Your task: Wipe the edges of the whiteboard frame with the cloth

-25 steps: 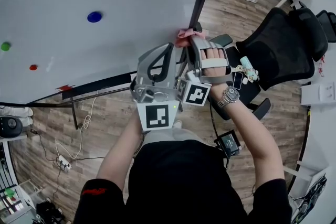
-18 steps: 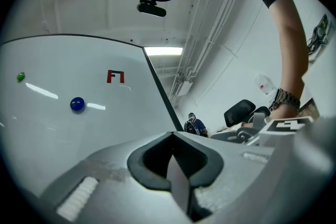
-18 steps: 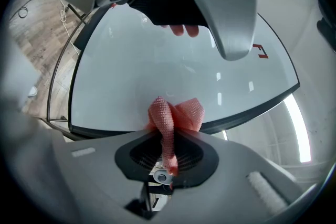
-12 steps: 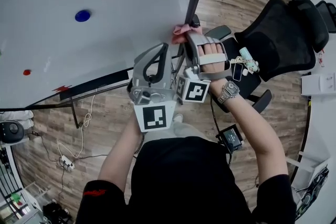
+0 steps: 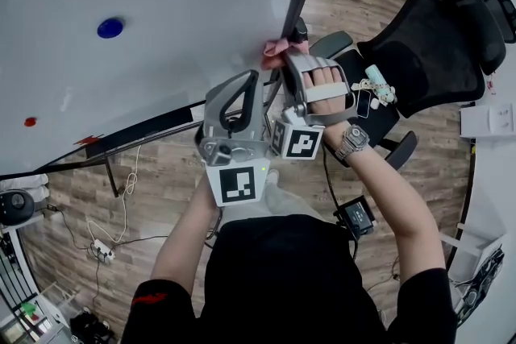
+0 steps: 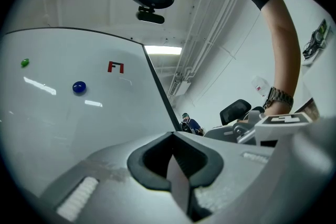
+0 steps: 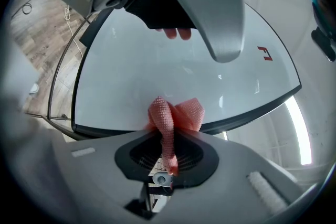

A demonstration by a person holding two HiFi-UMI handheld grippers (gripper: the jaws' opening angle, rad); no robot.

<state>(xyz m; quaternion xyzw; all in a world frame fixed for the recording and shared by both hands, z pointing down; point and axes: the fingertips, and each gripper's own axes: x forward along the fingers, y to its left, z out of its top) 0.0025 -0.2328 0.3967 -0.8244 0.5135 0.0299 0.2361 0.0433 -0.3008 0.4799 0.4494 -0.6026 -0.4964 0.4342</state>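
The wiping step is in hand: the right gripper [image 7: 167, 152] has its jaws clamped on the pink cloth [image 7: 176, 113], whose bunched end presses against the whiteboard frame [image 7: 252, 113] — on the dark side strip, near its lower corner. The left gripper [image 6: 172, 162] hangs just beside the frame, jaws together on nothing (idle, it seems). Whether the cloth wraps the frame's edge or only touches its face is hard to tell. Next, I judge, the cloth must slide along the frame under steady pressure — keeping to the strip.
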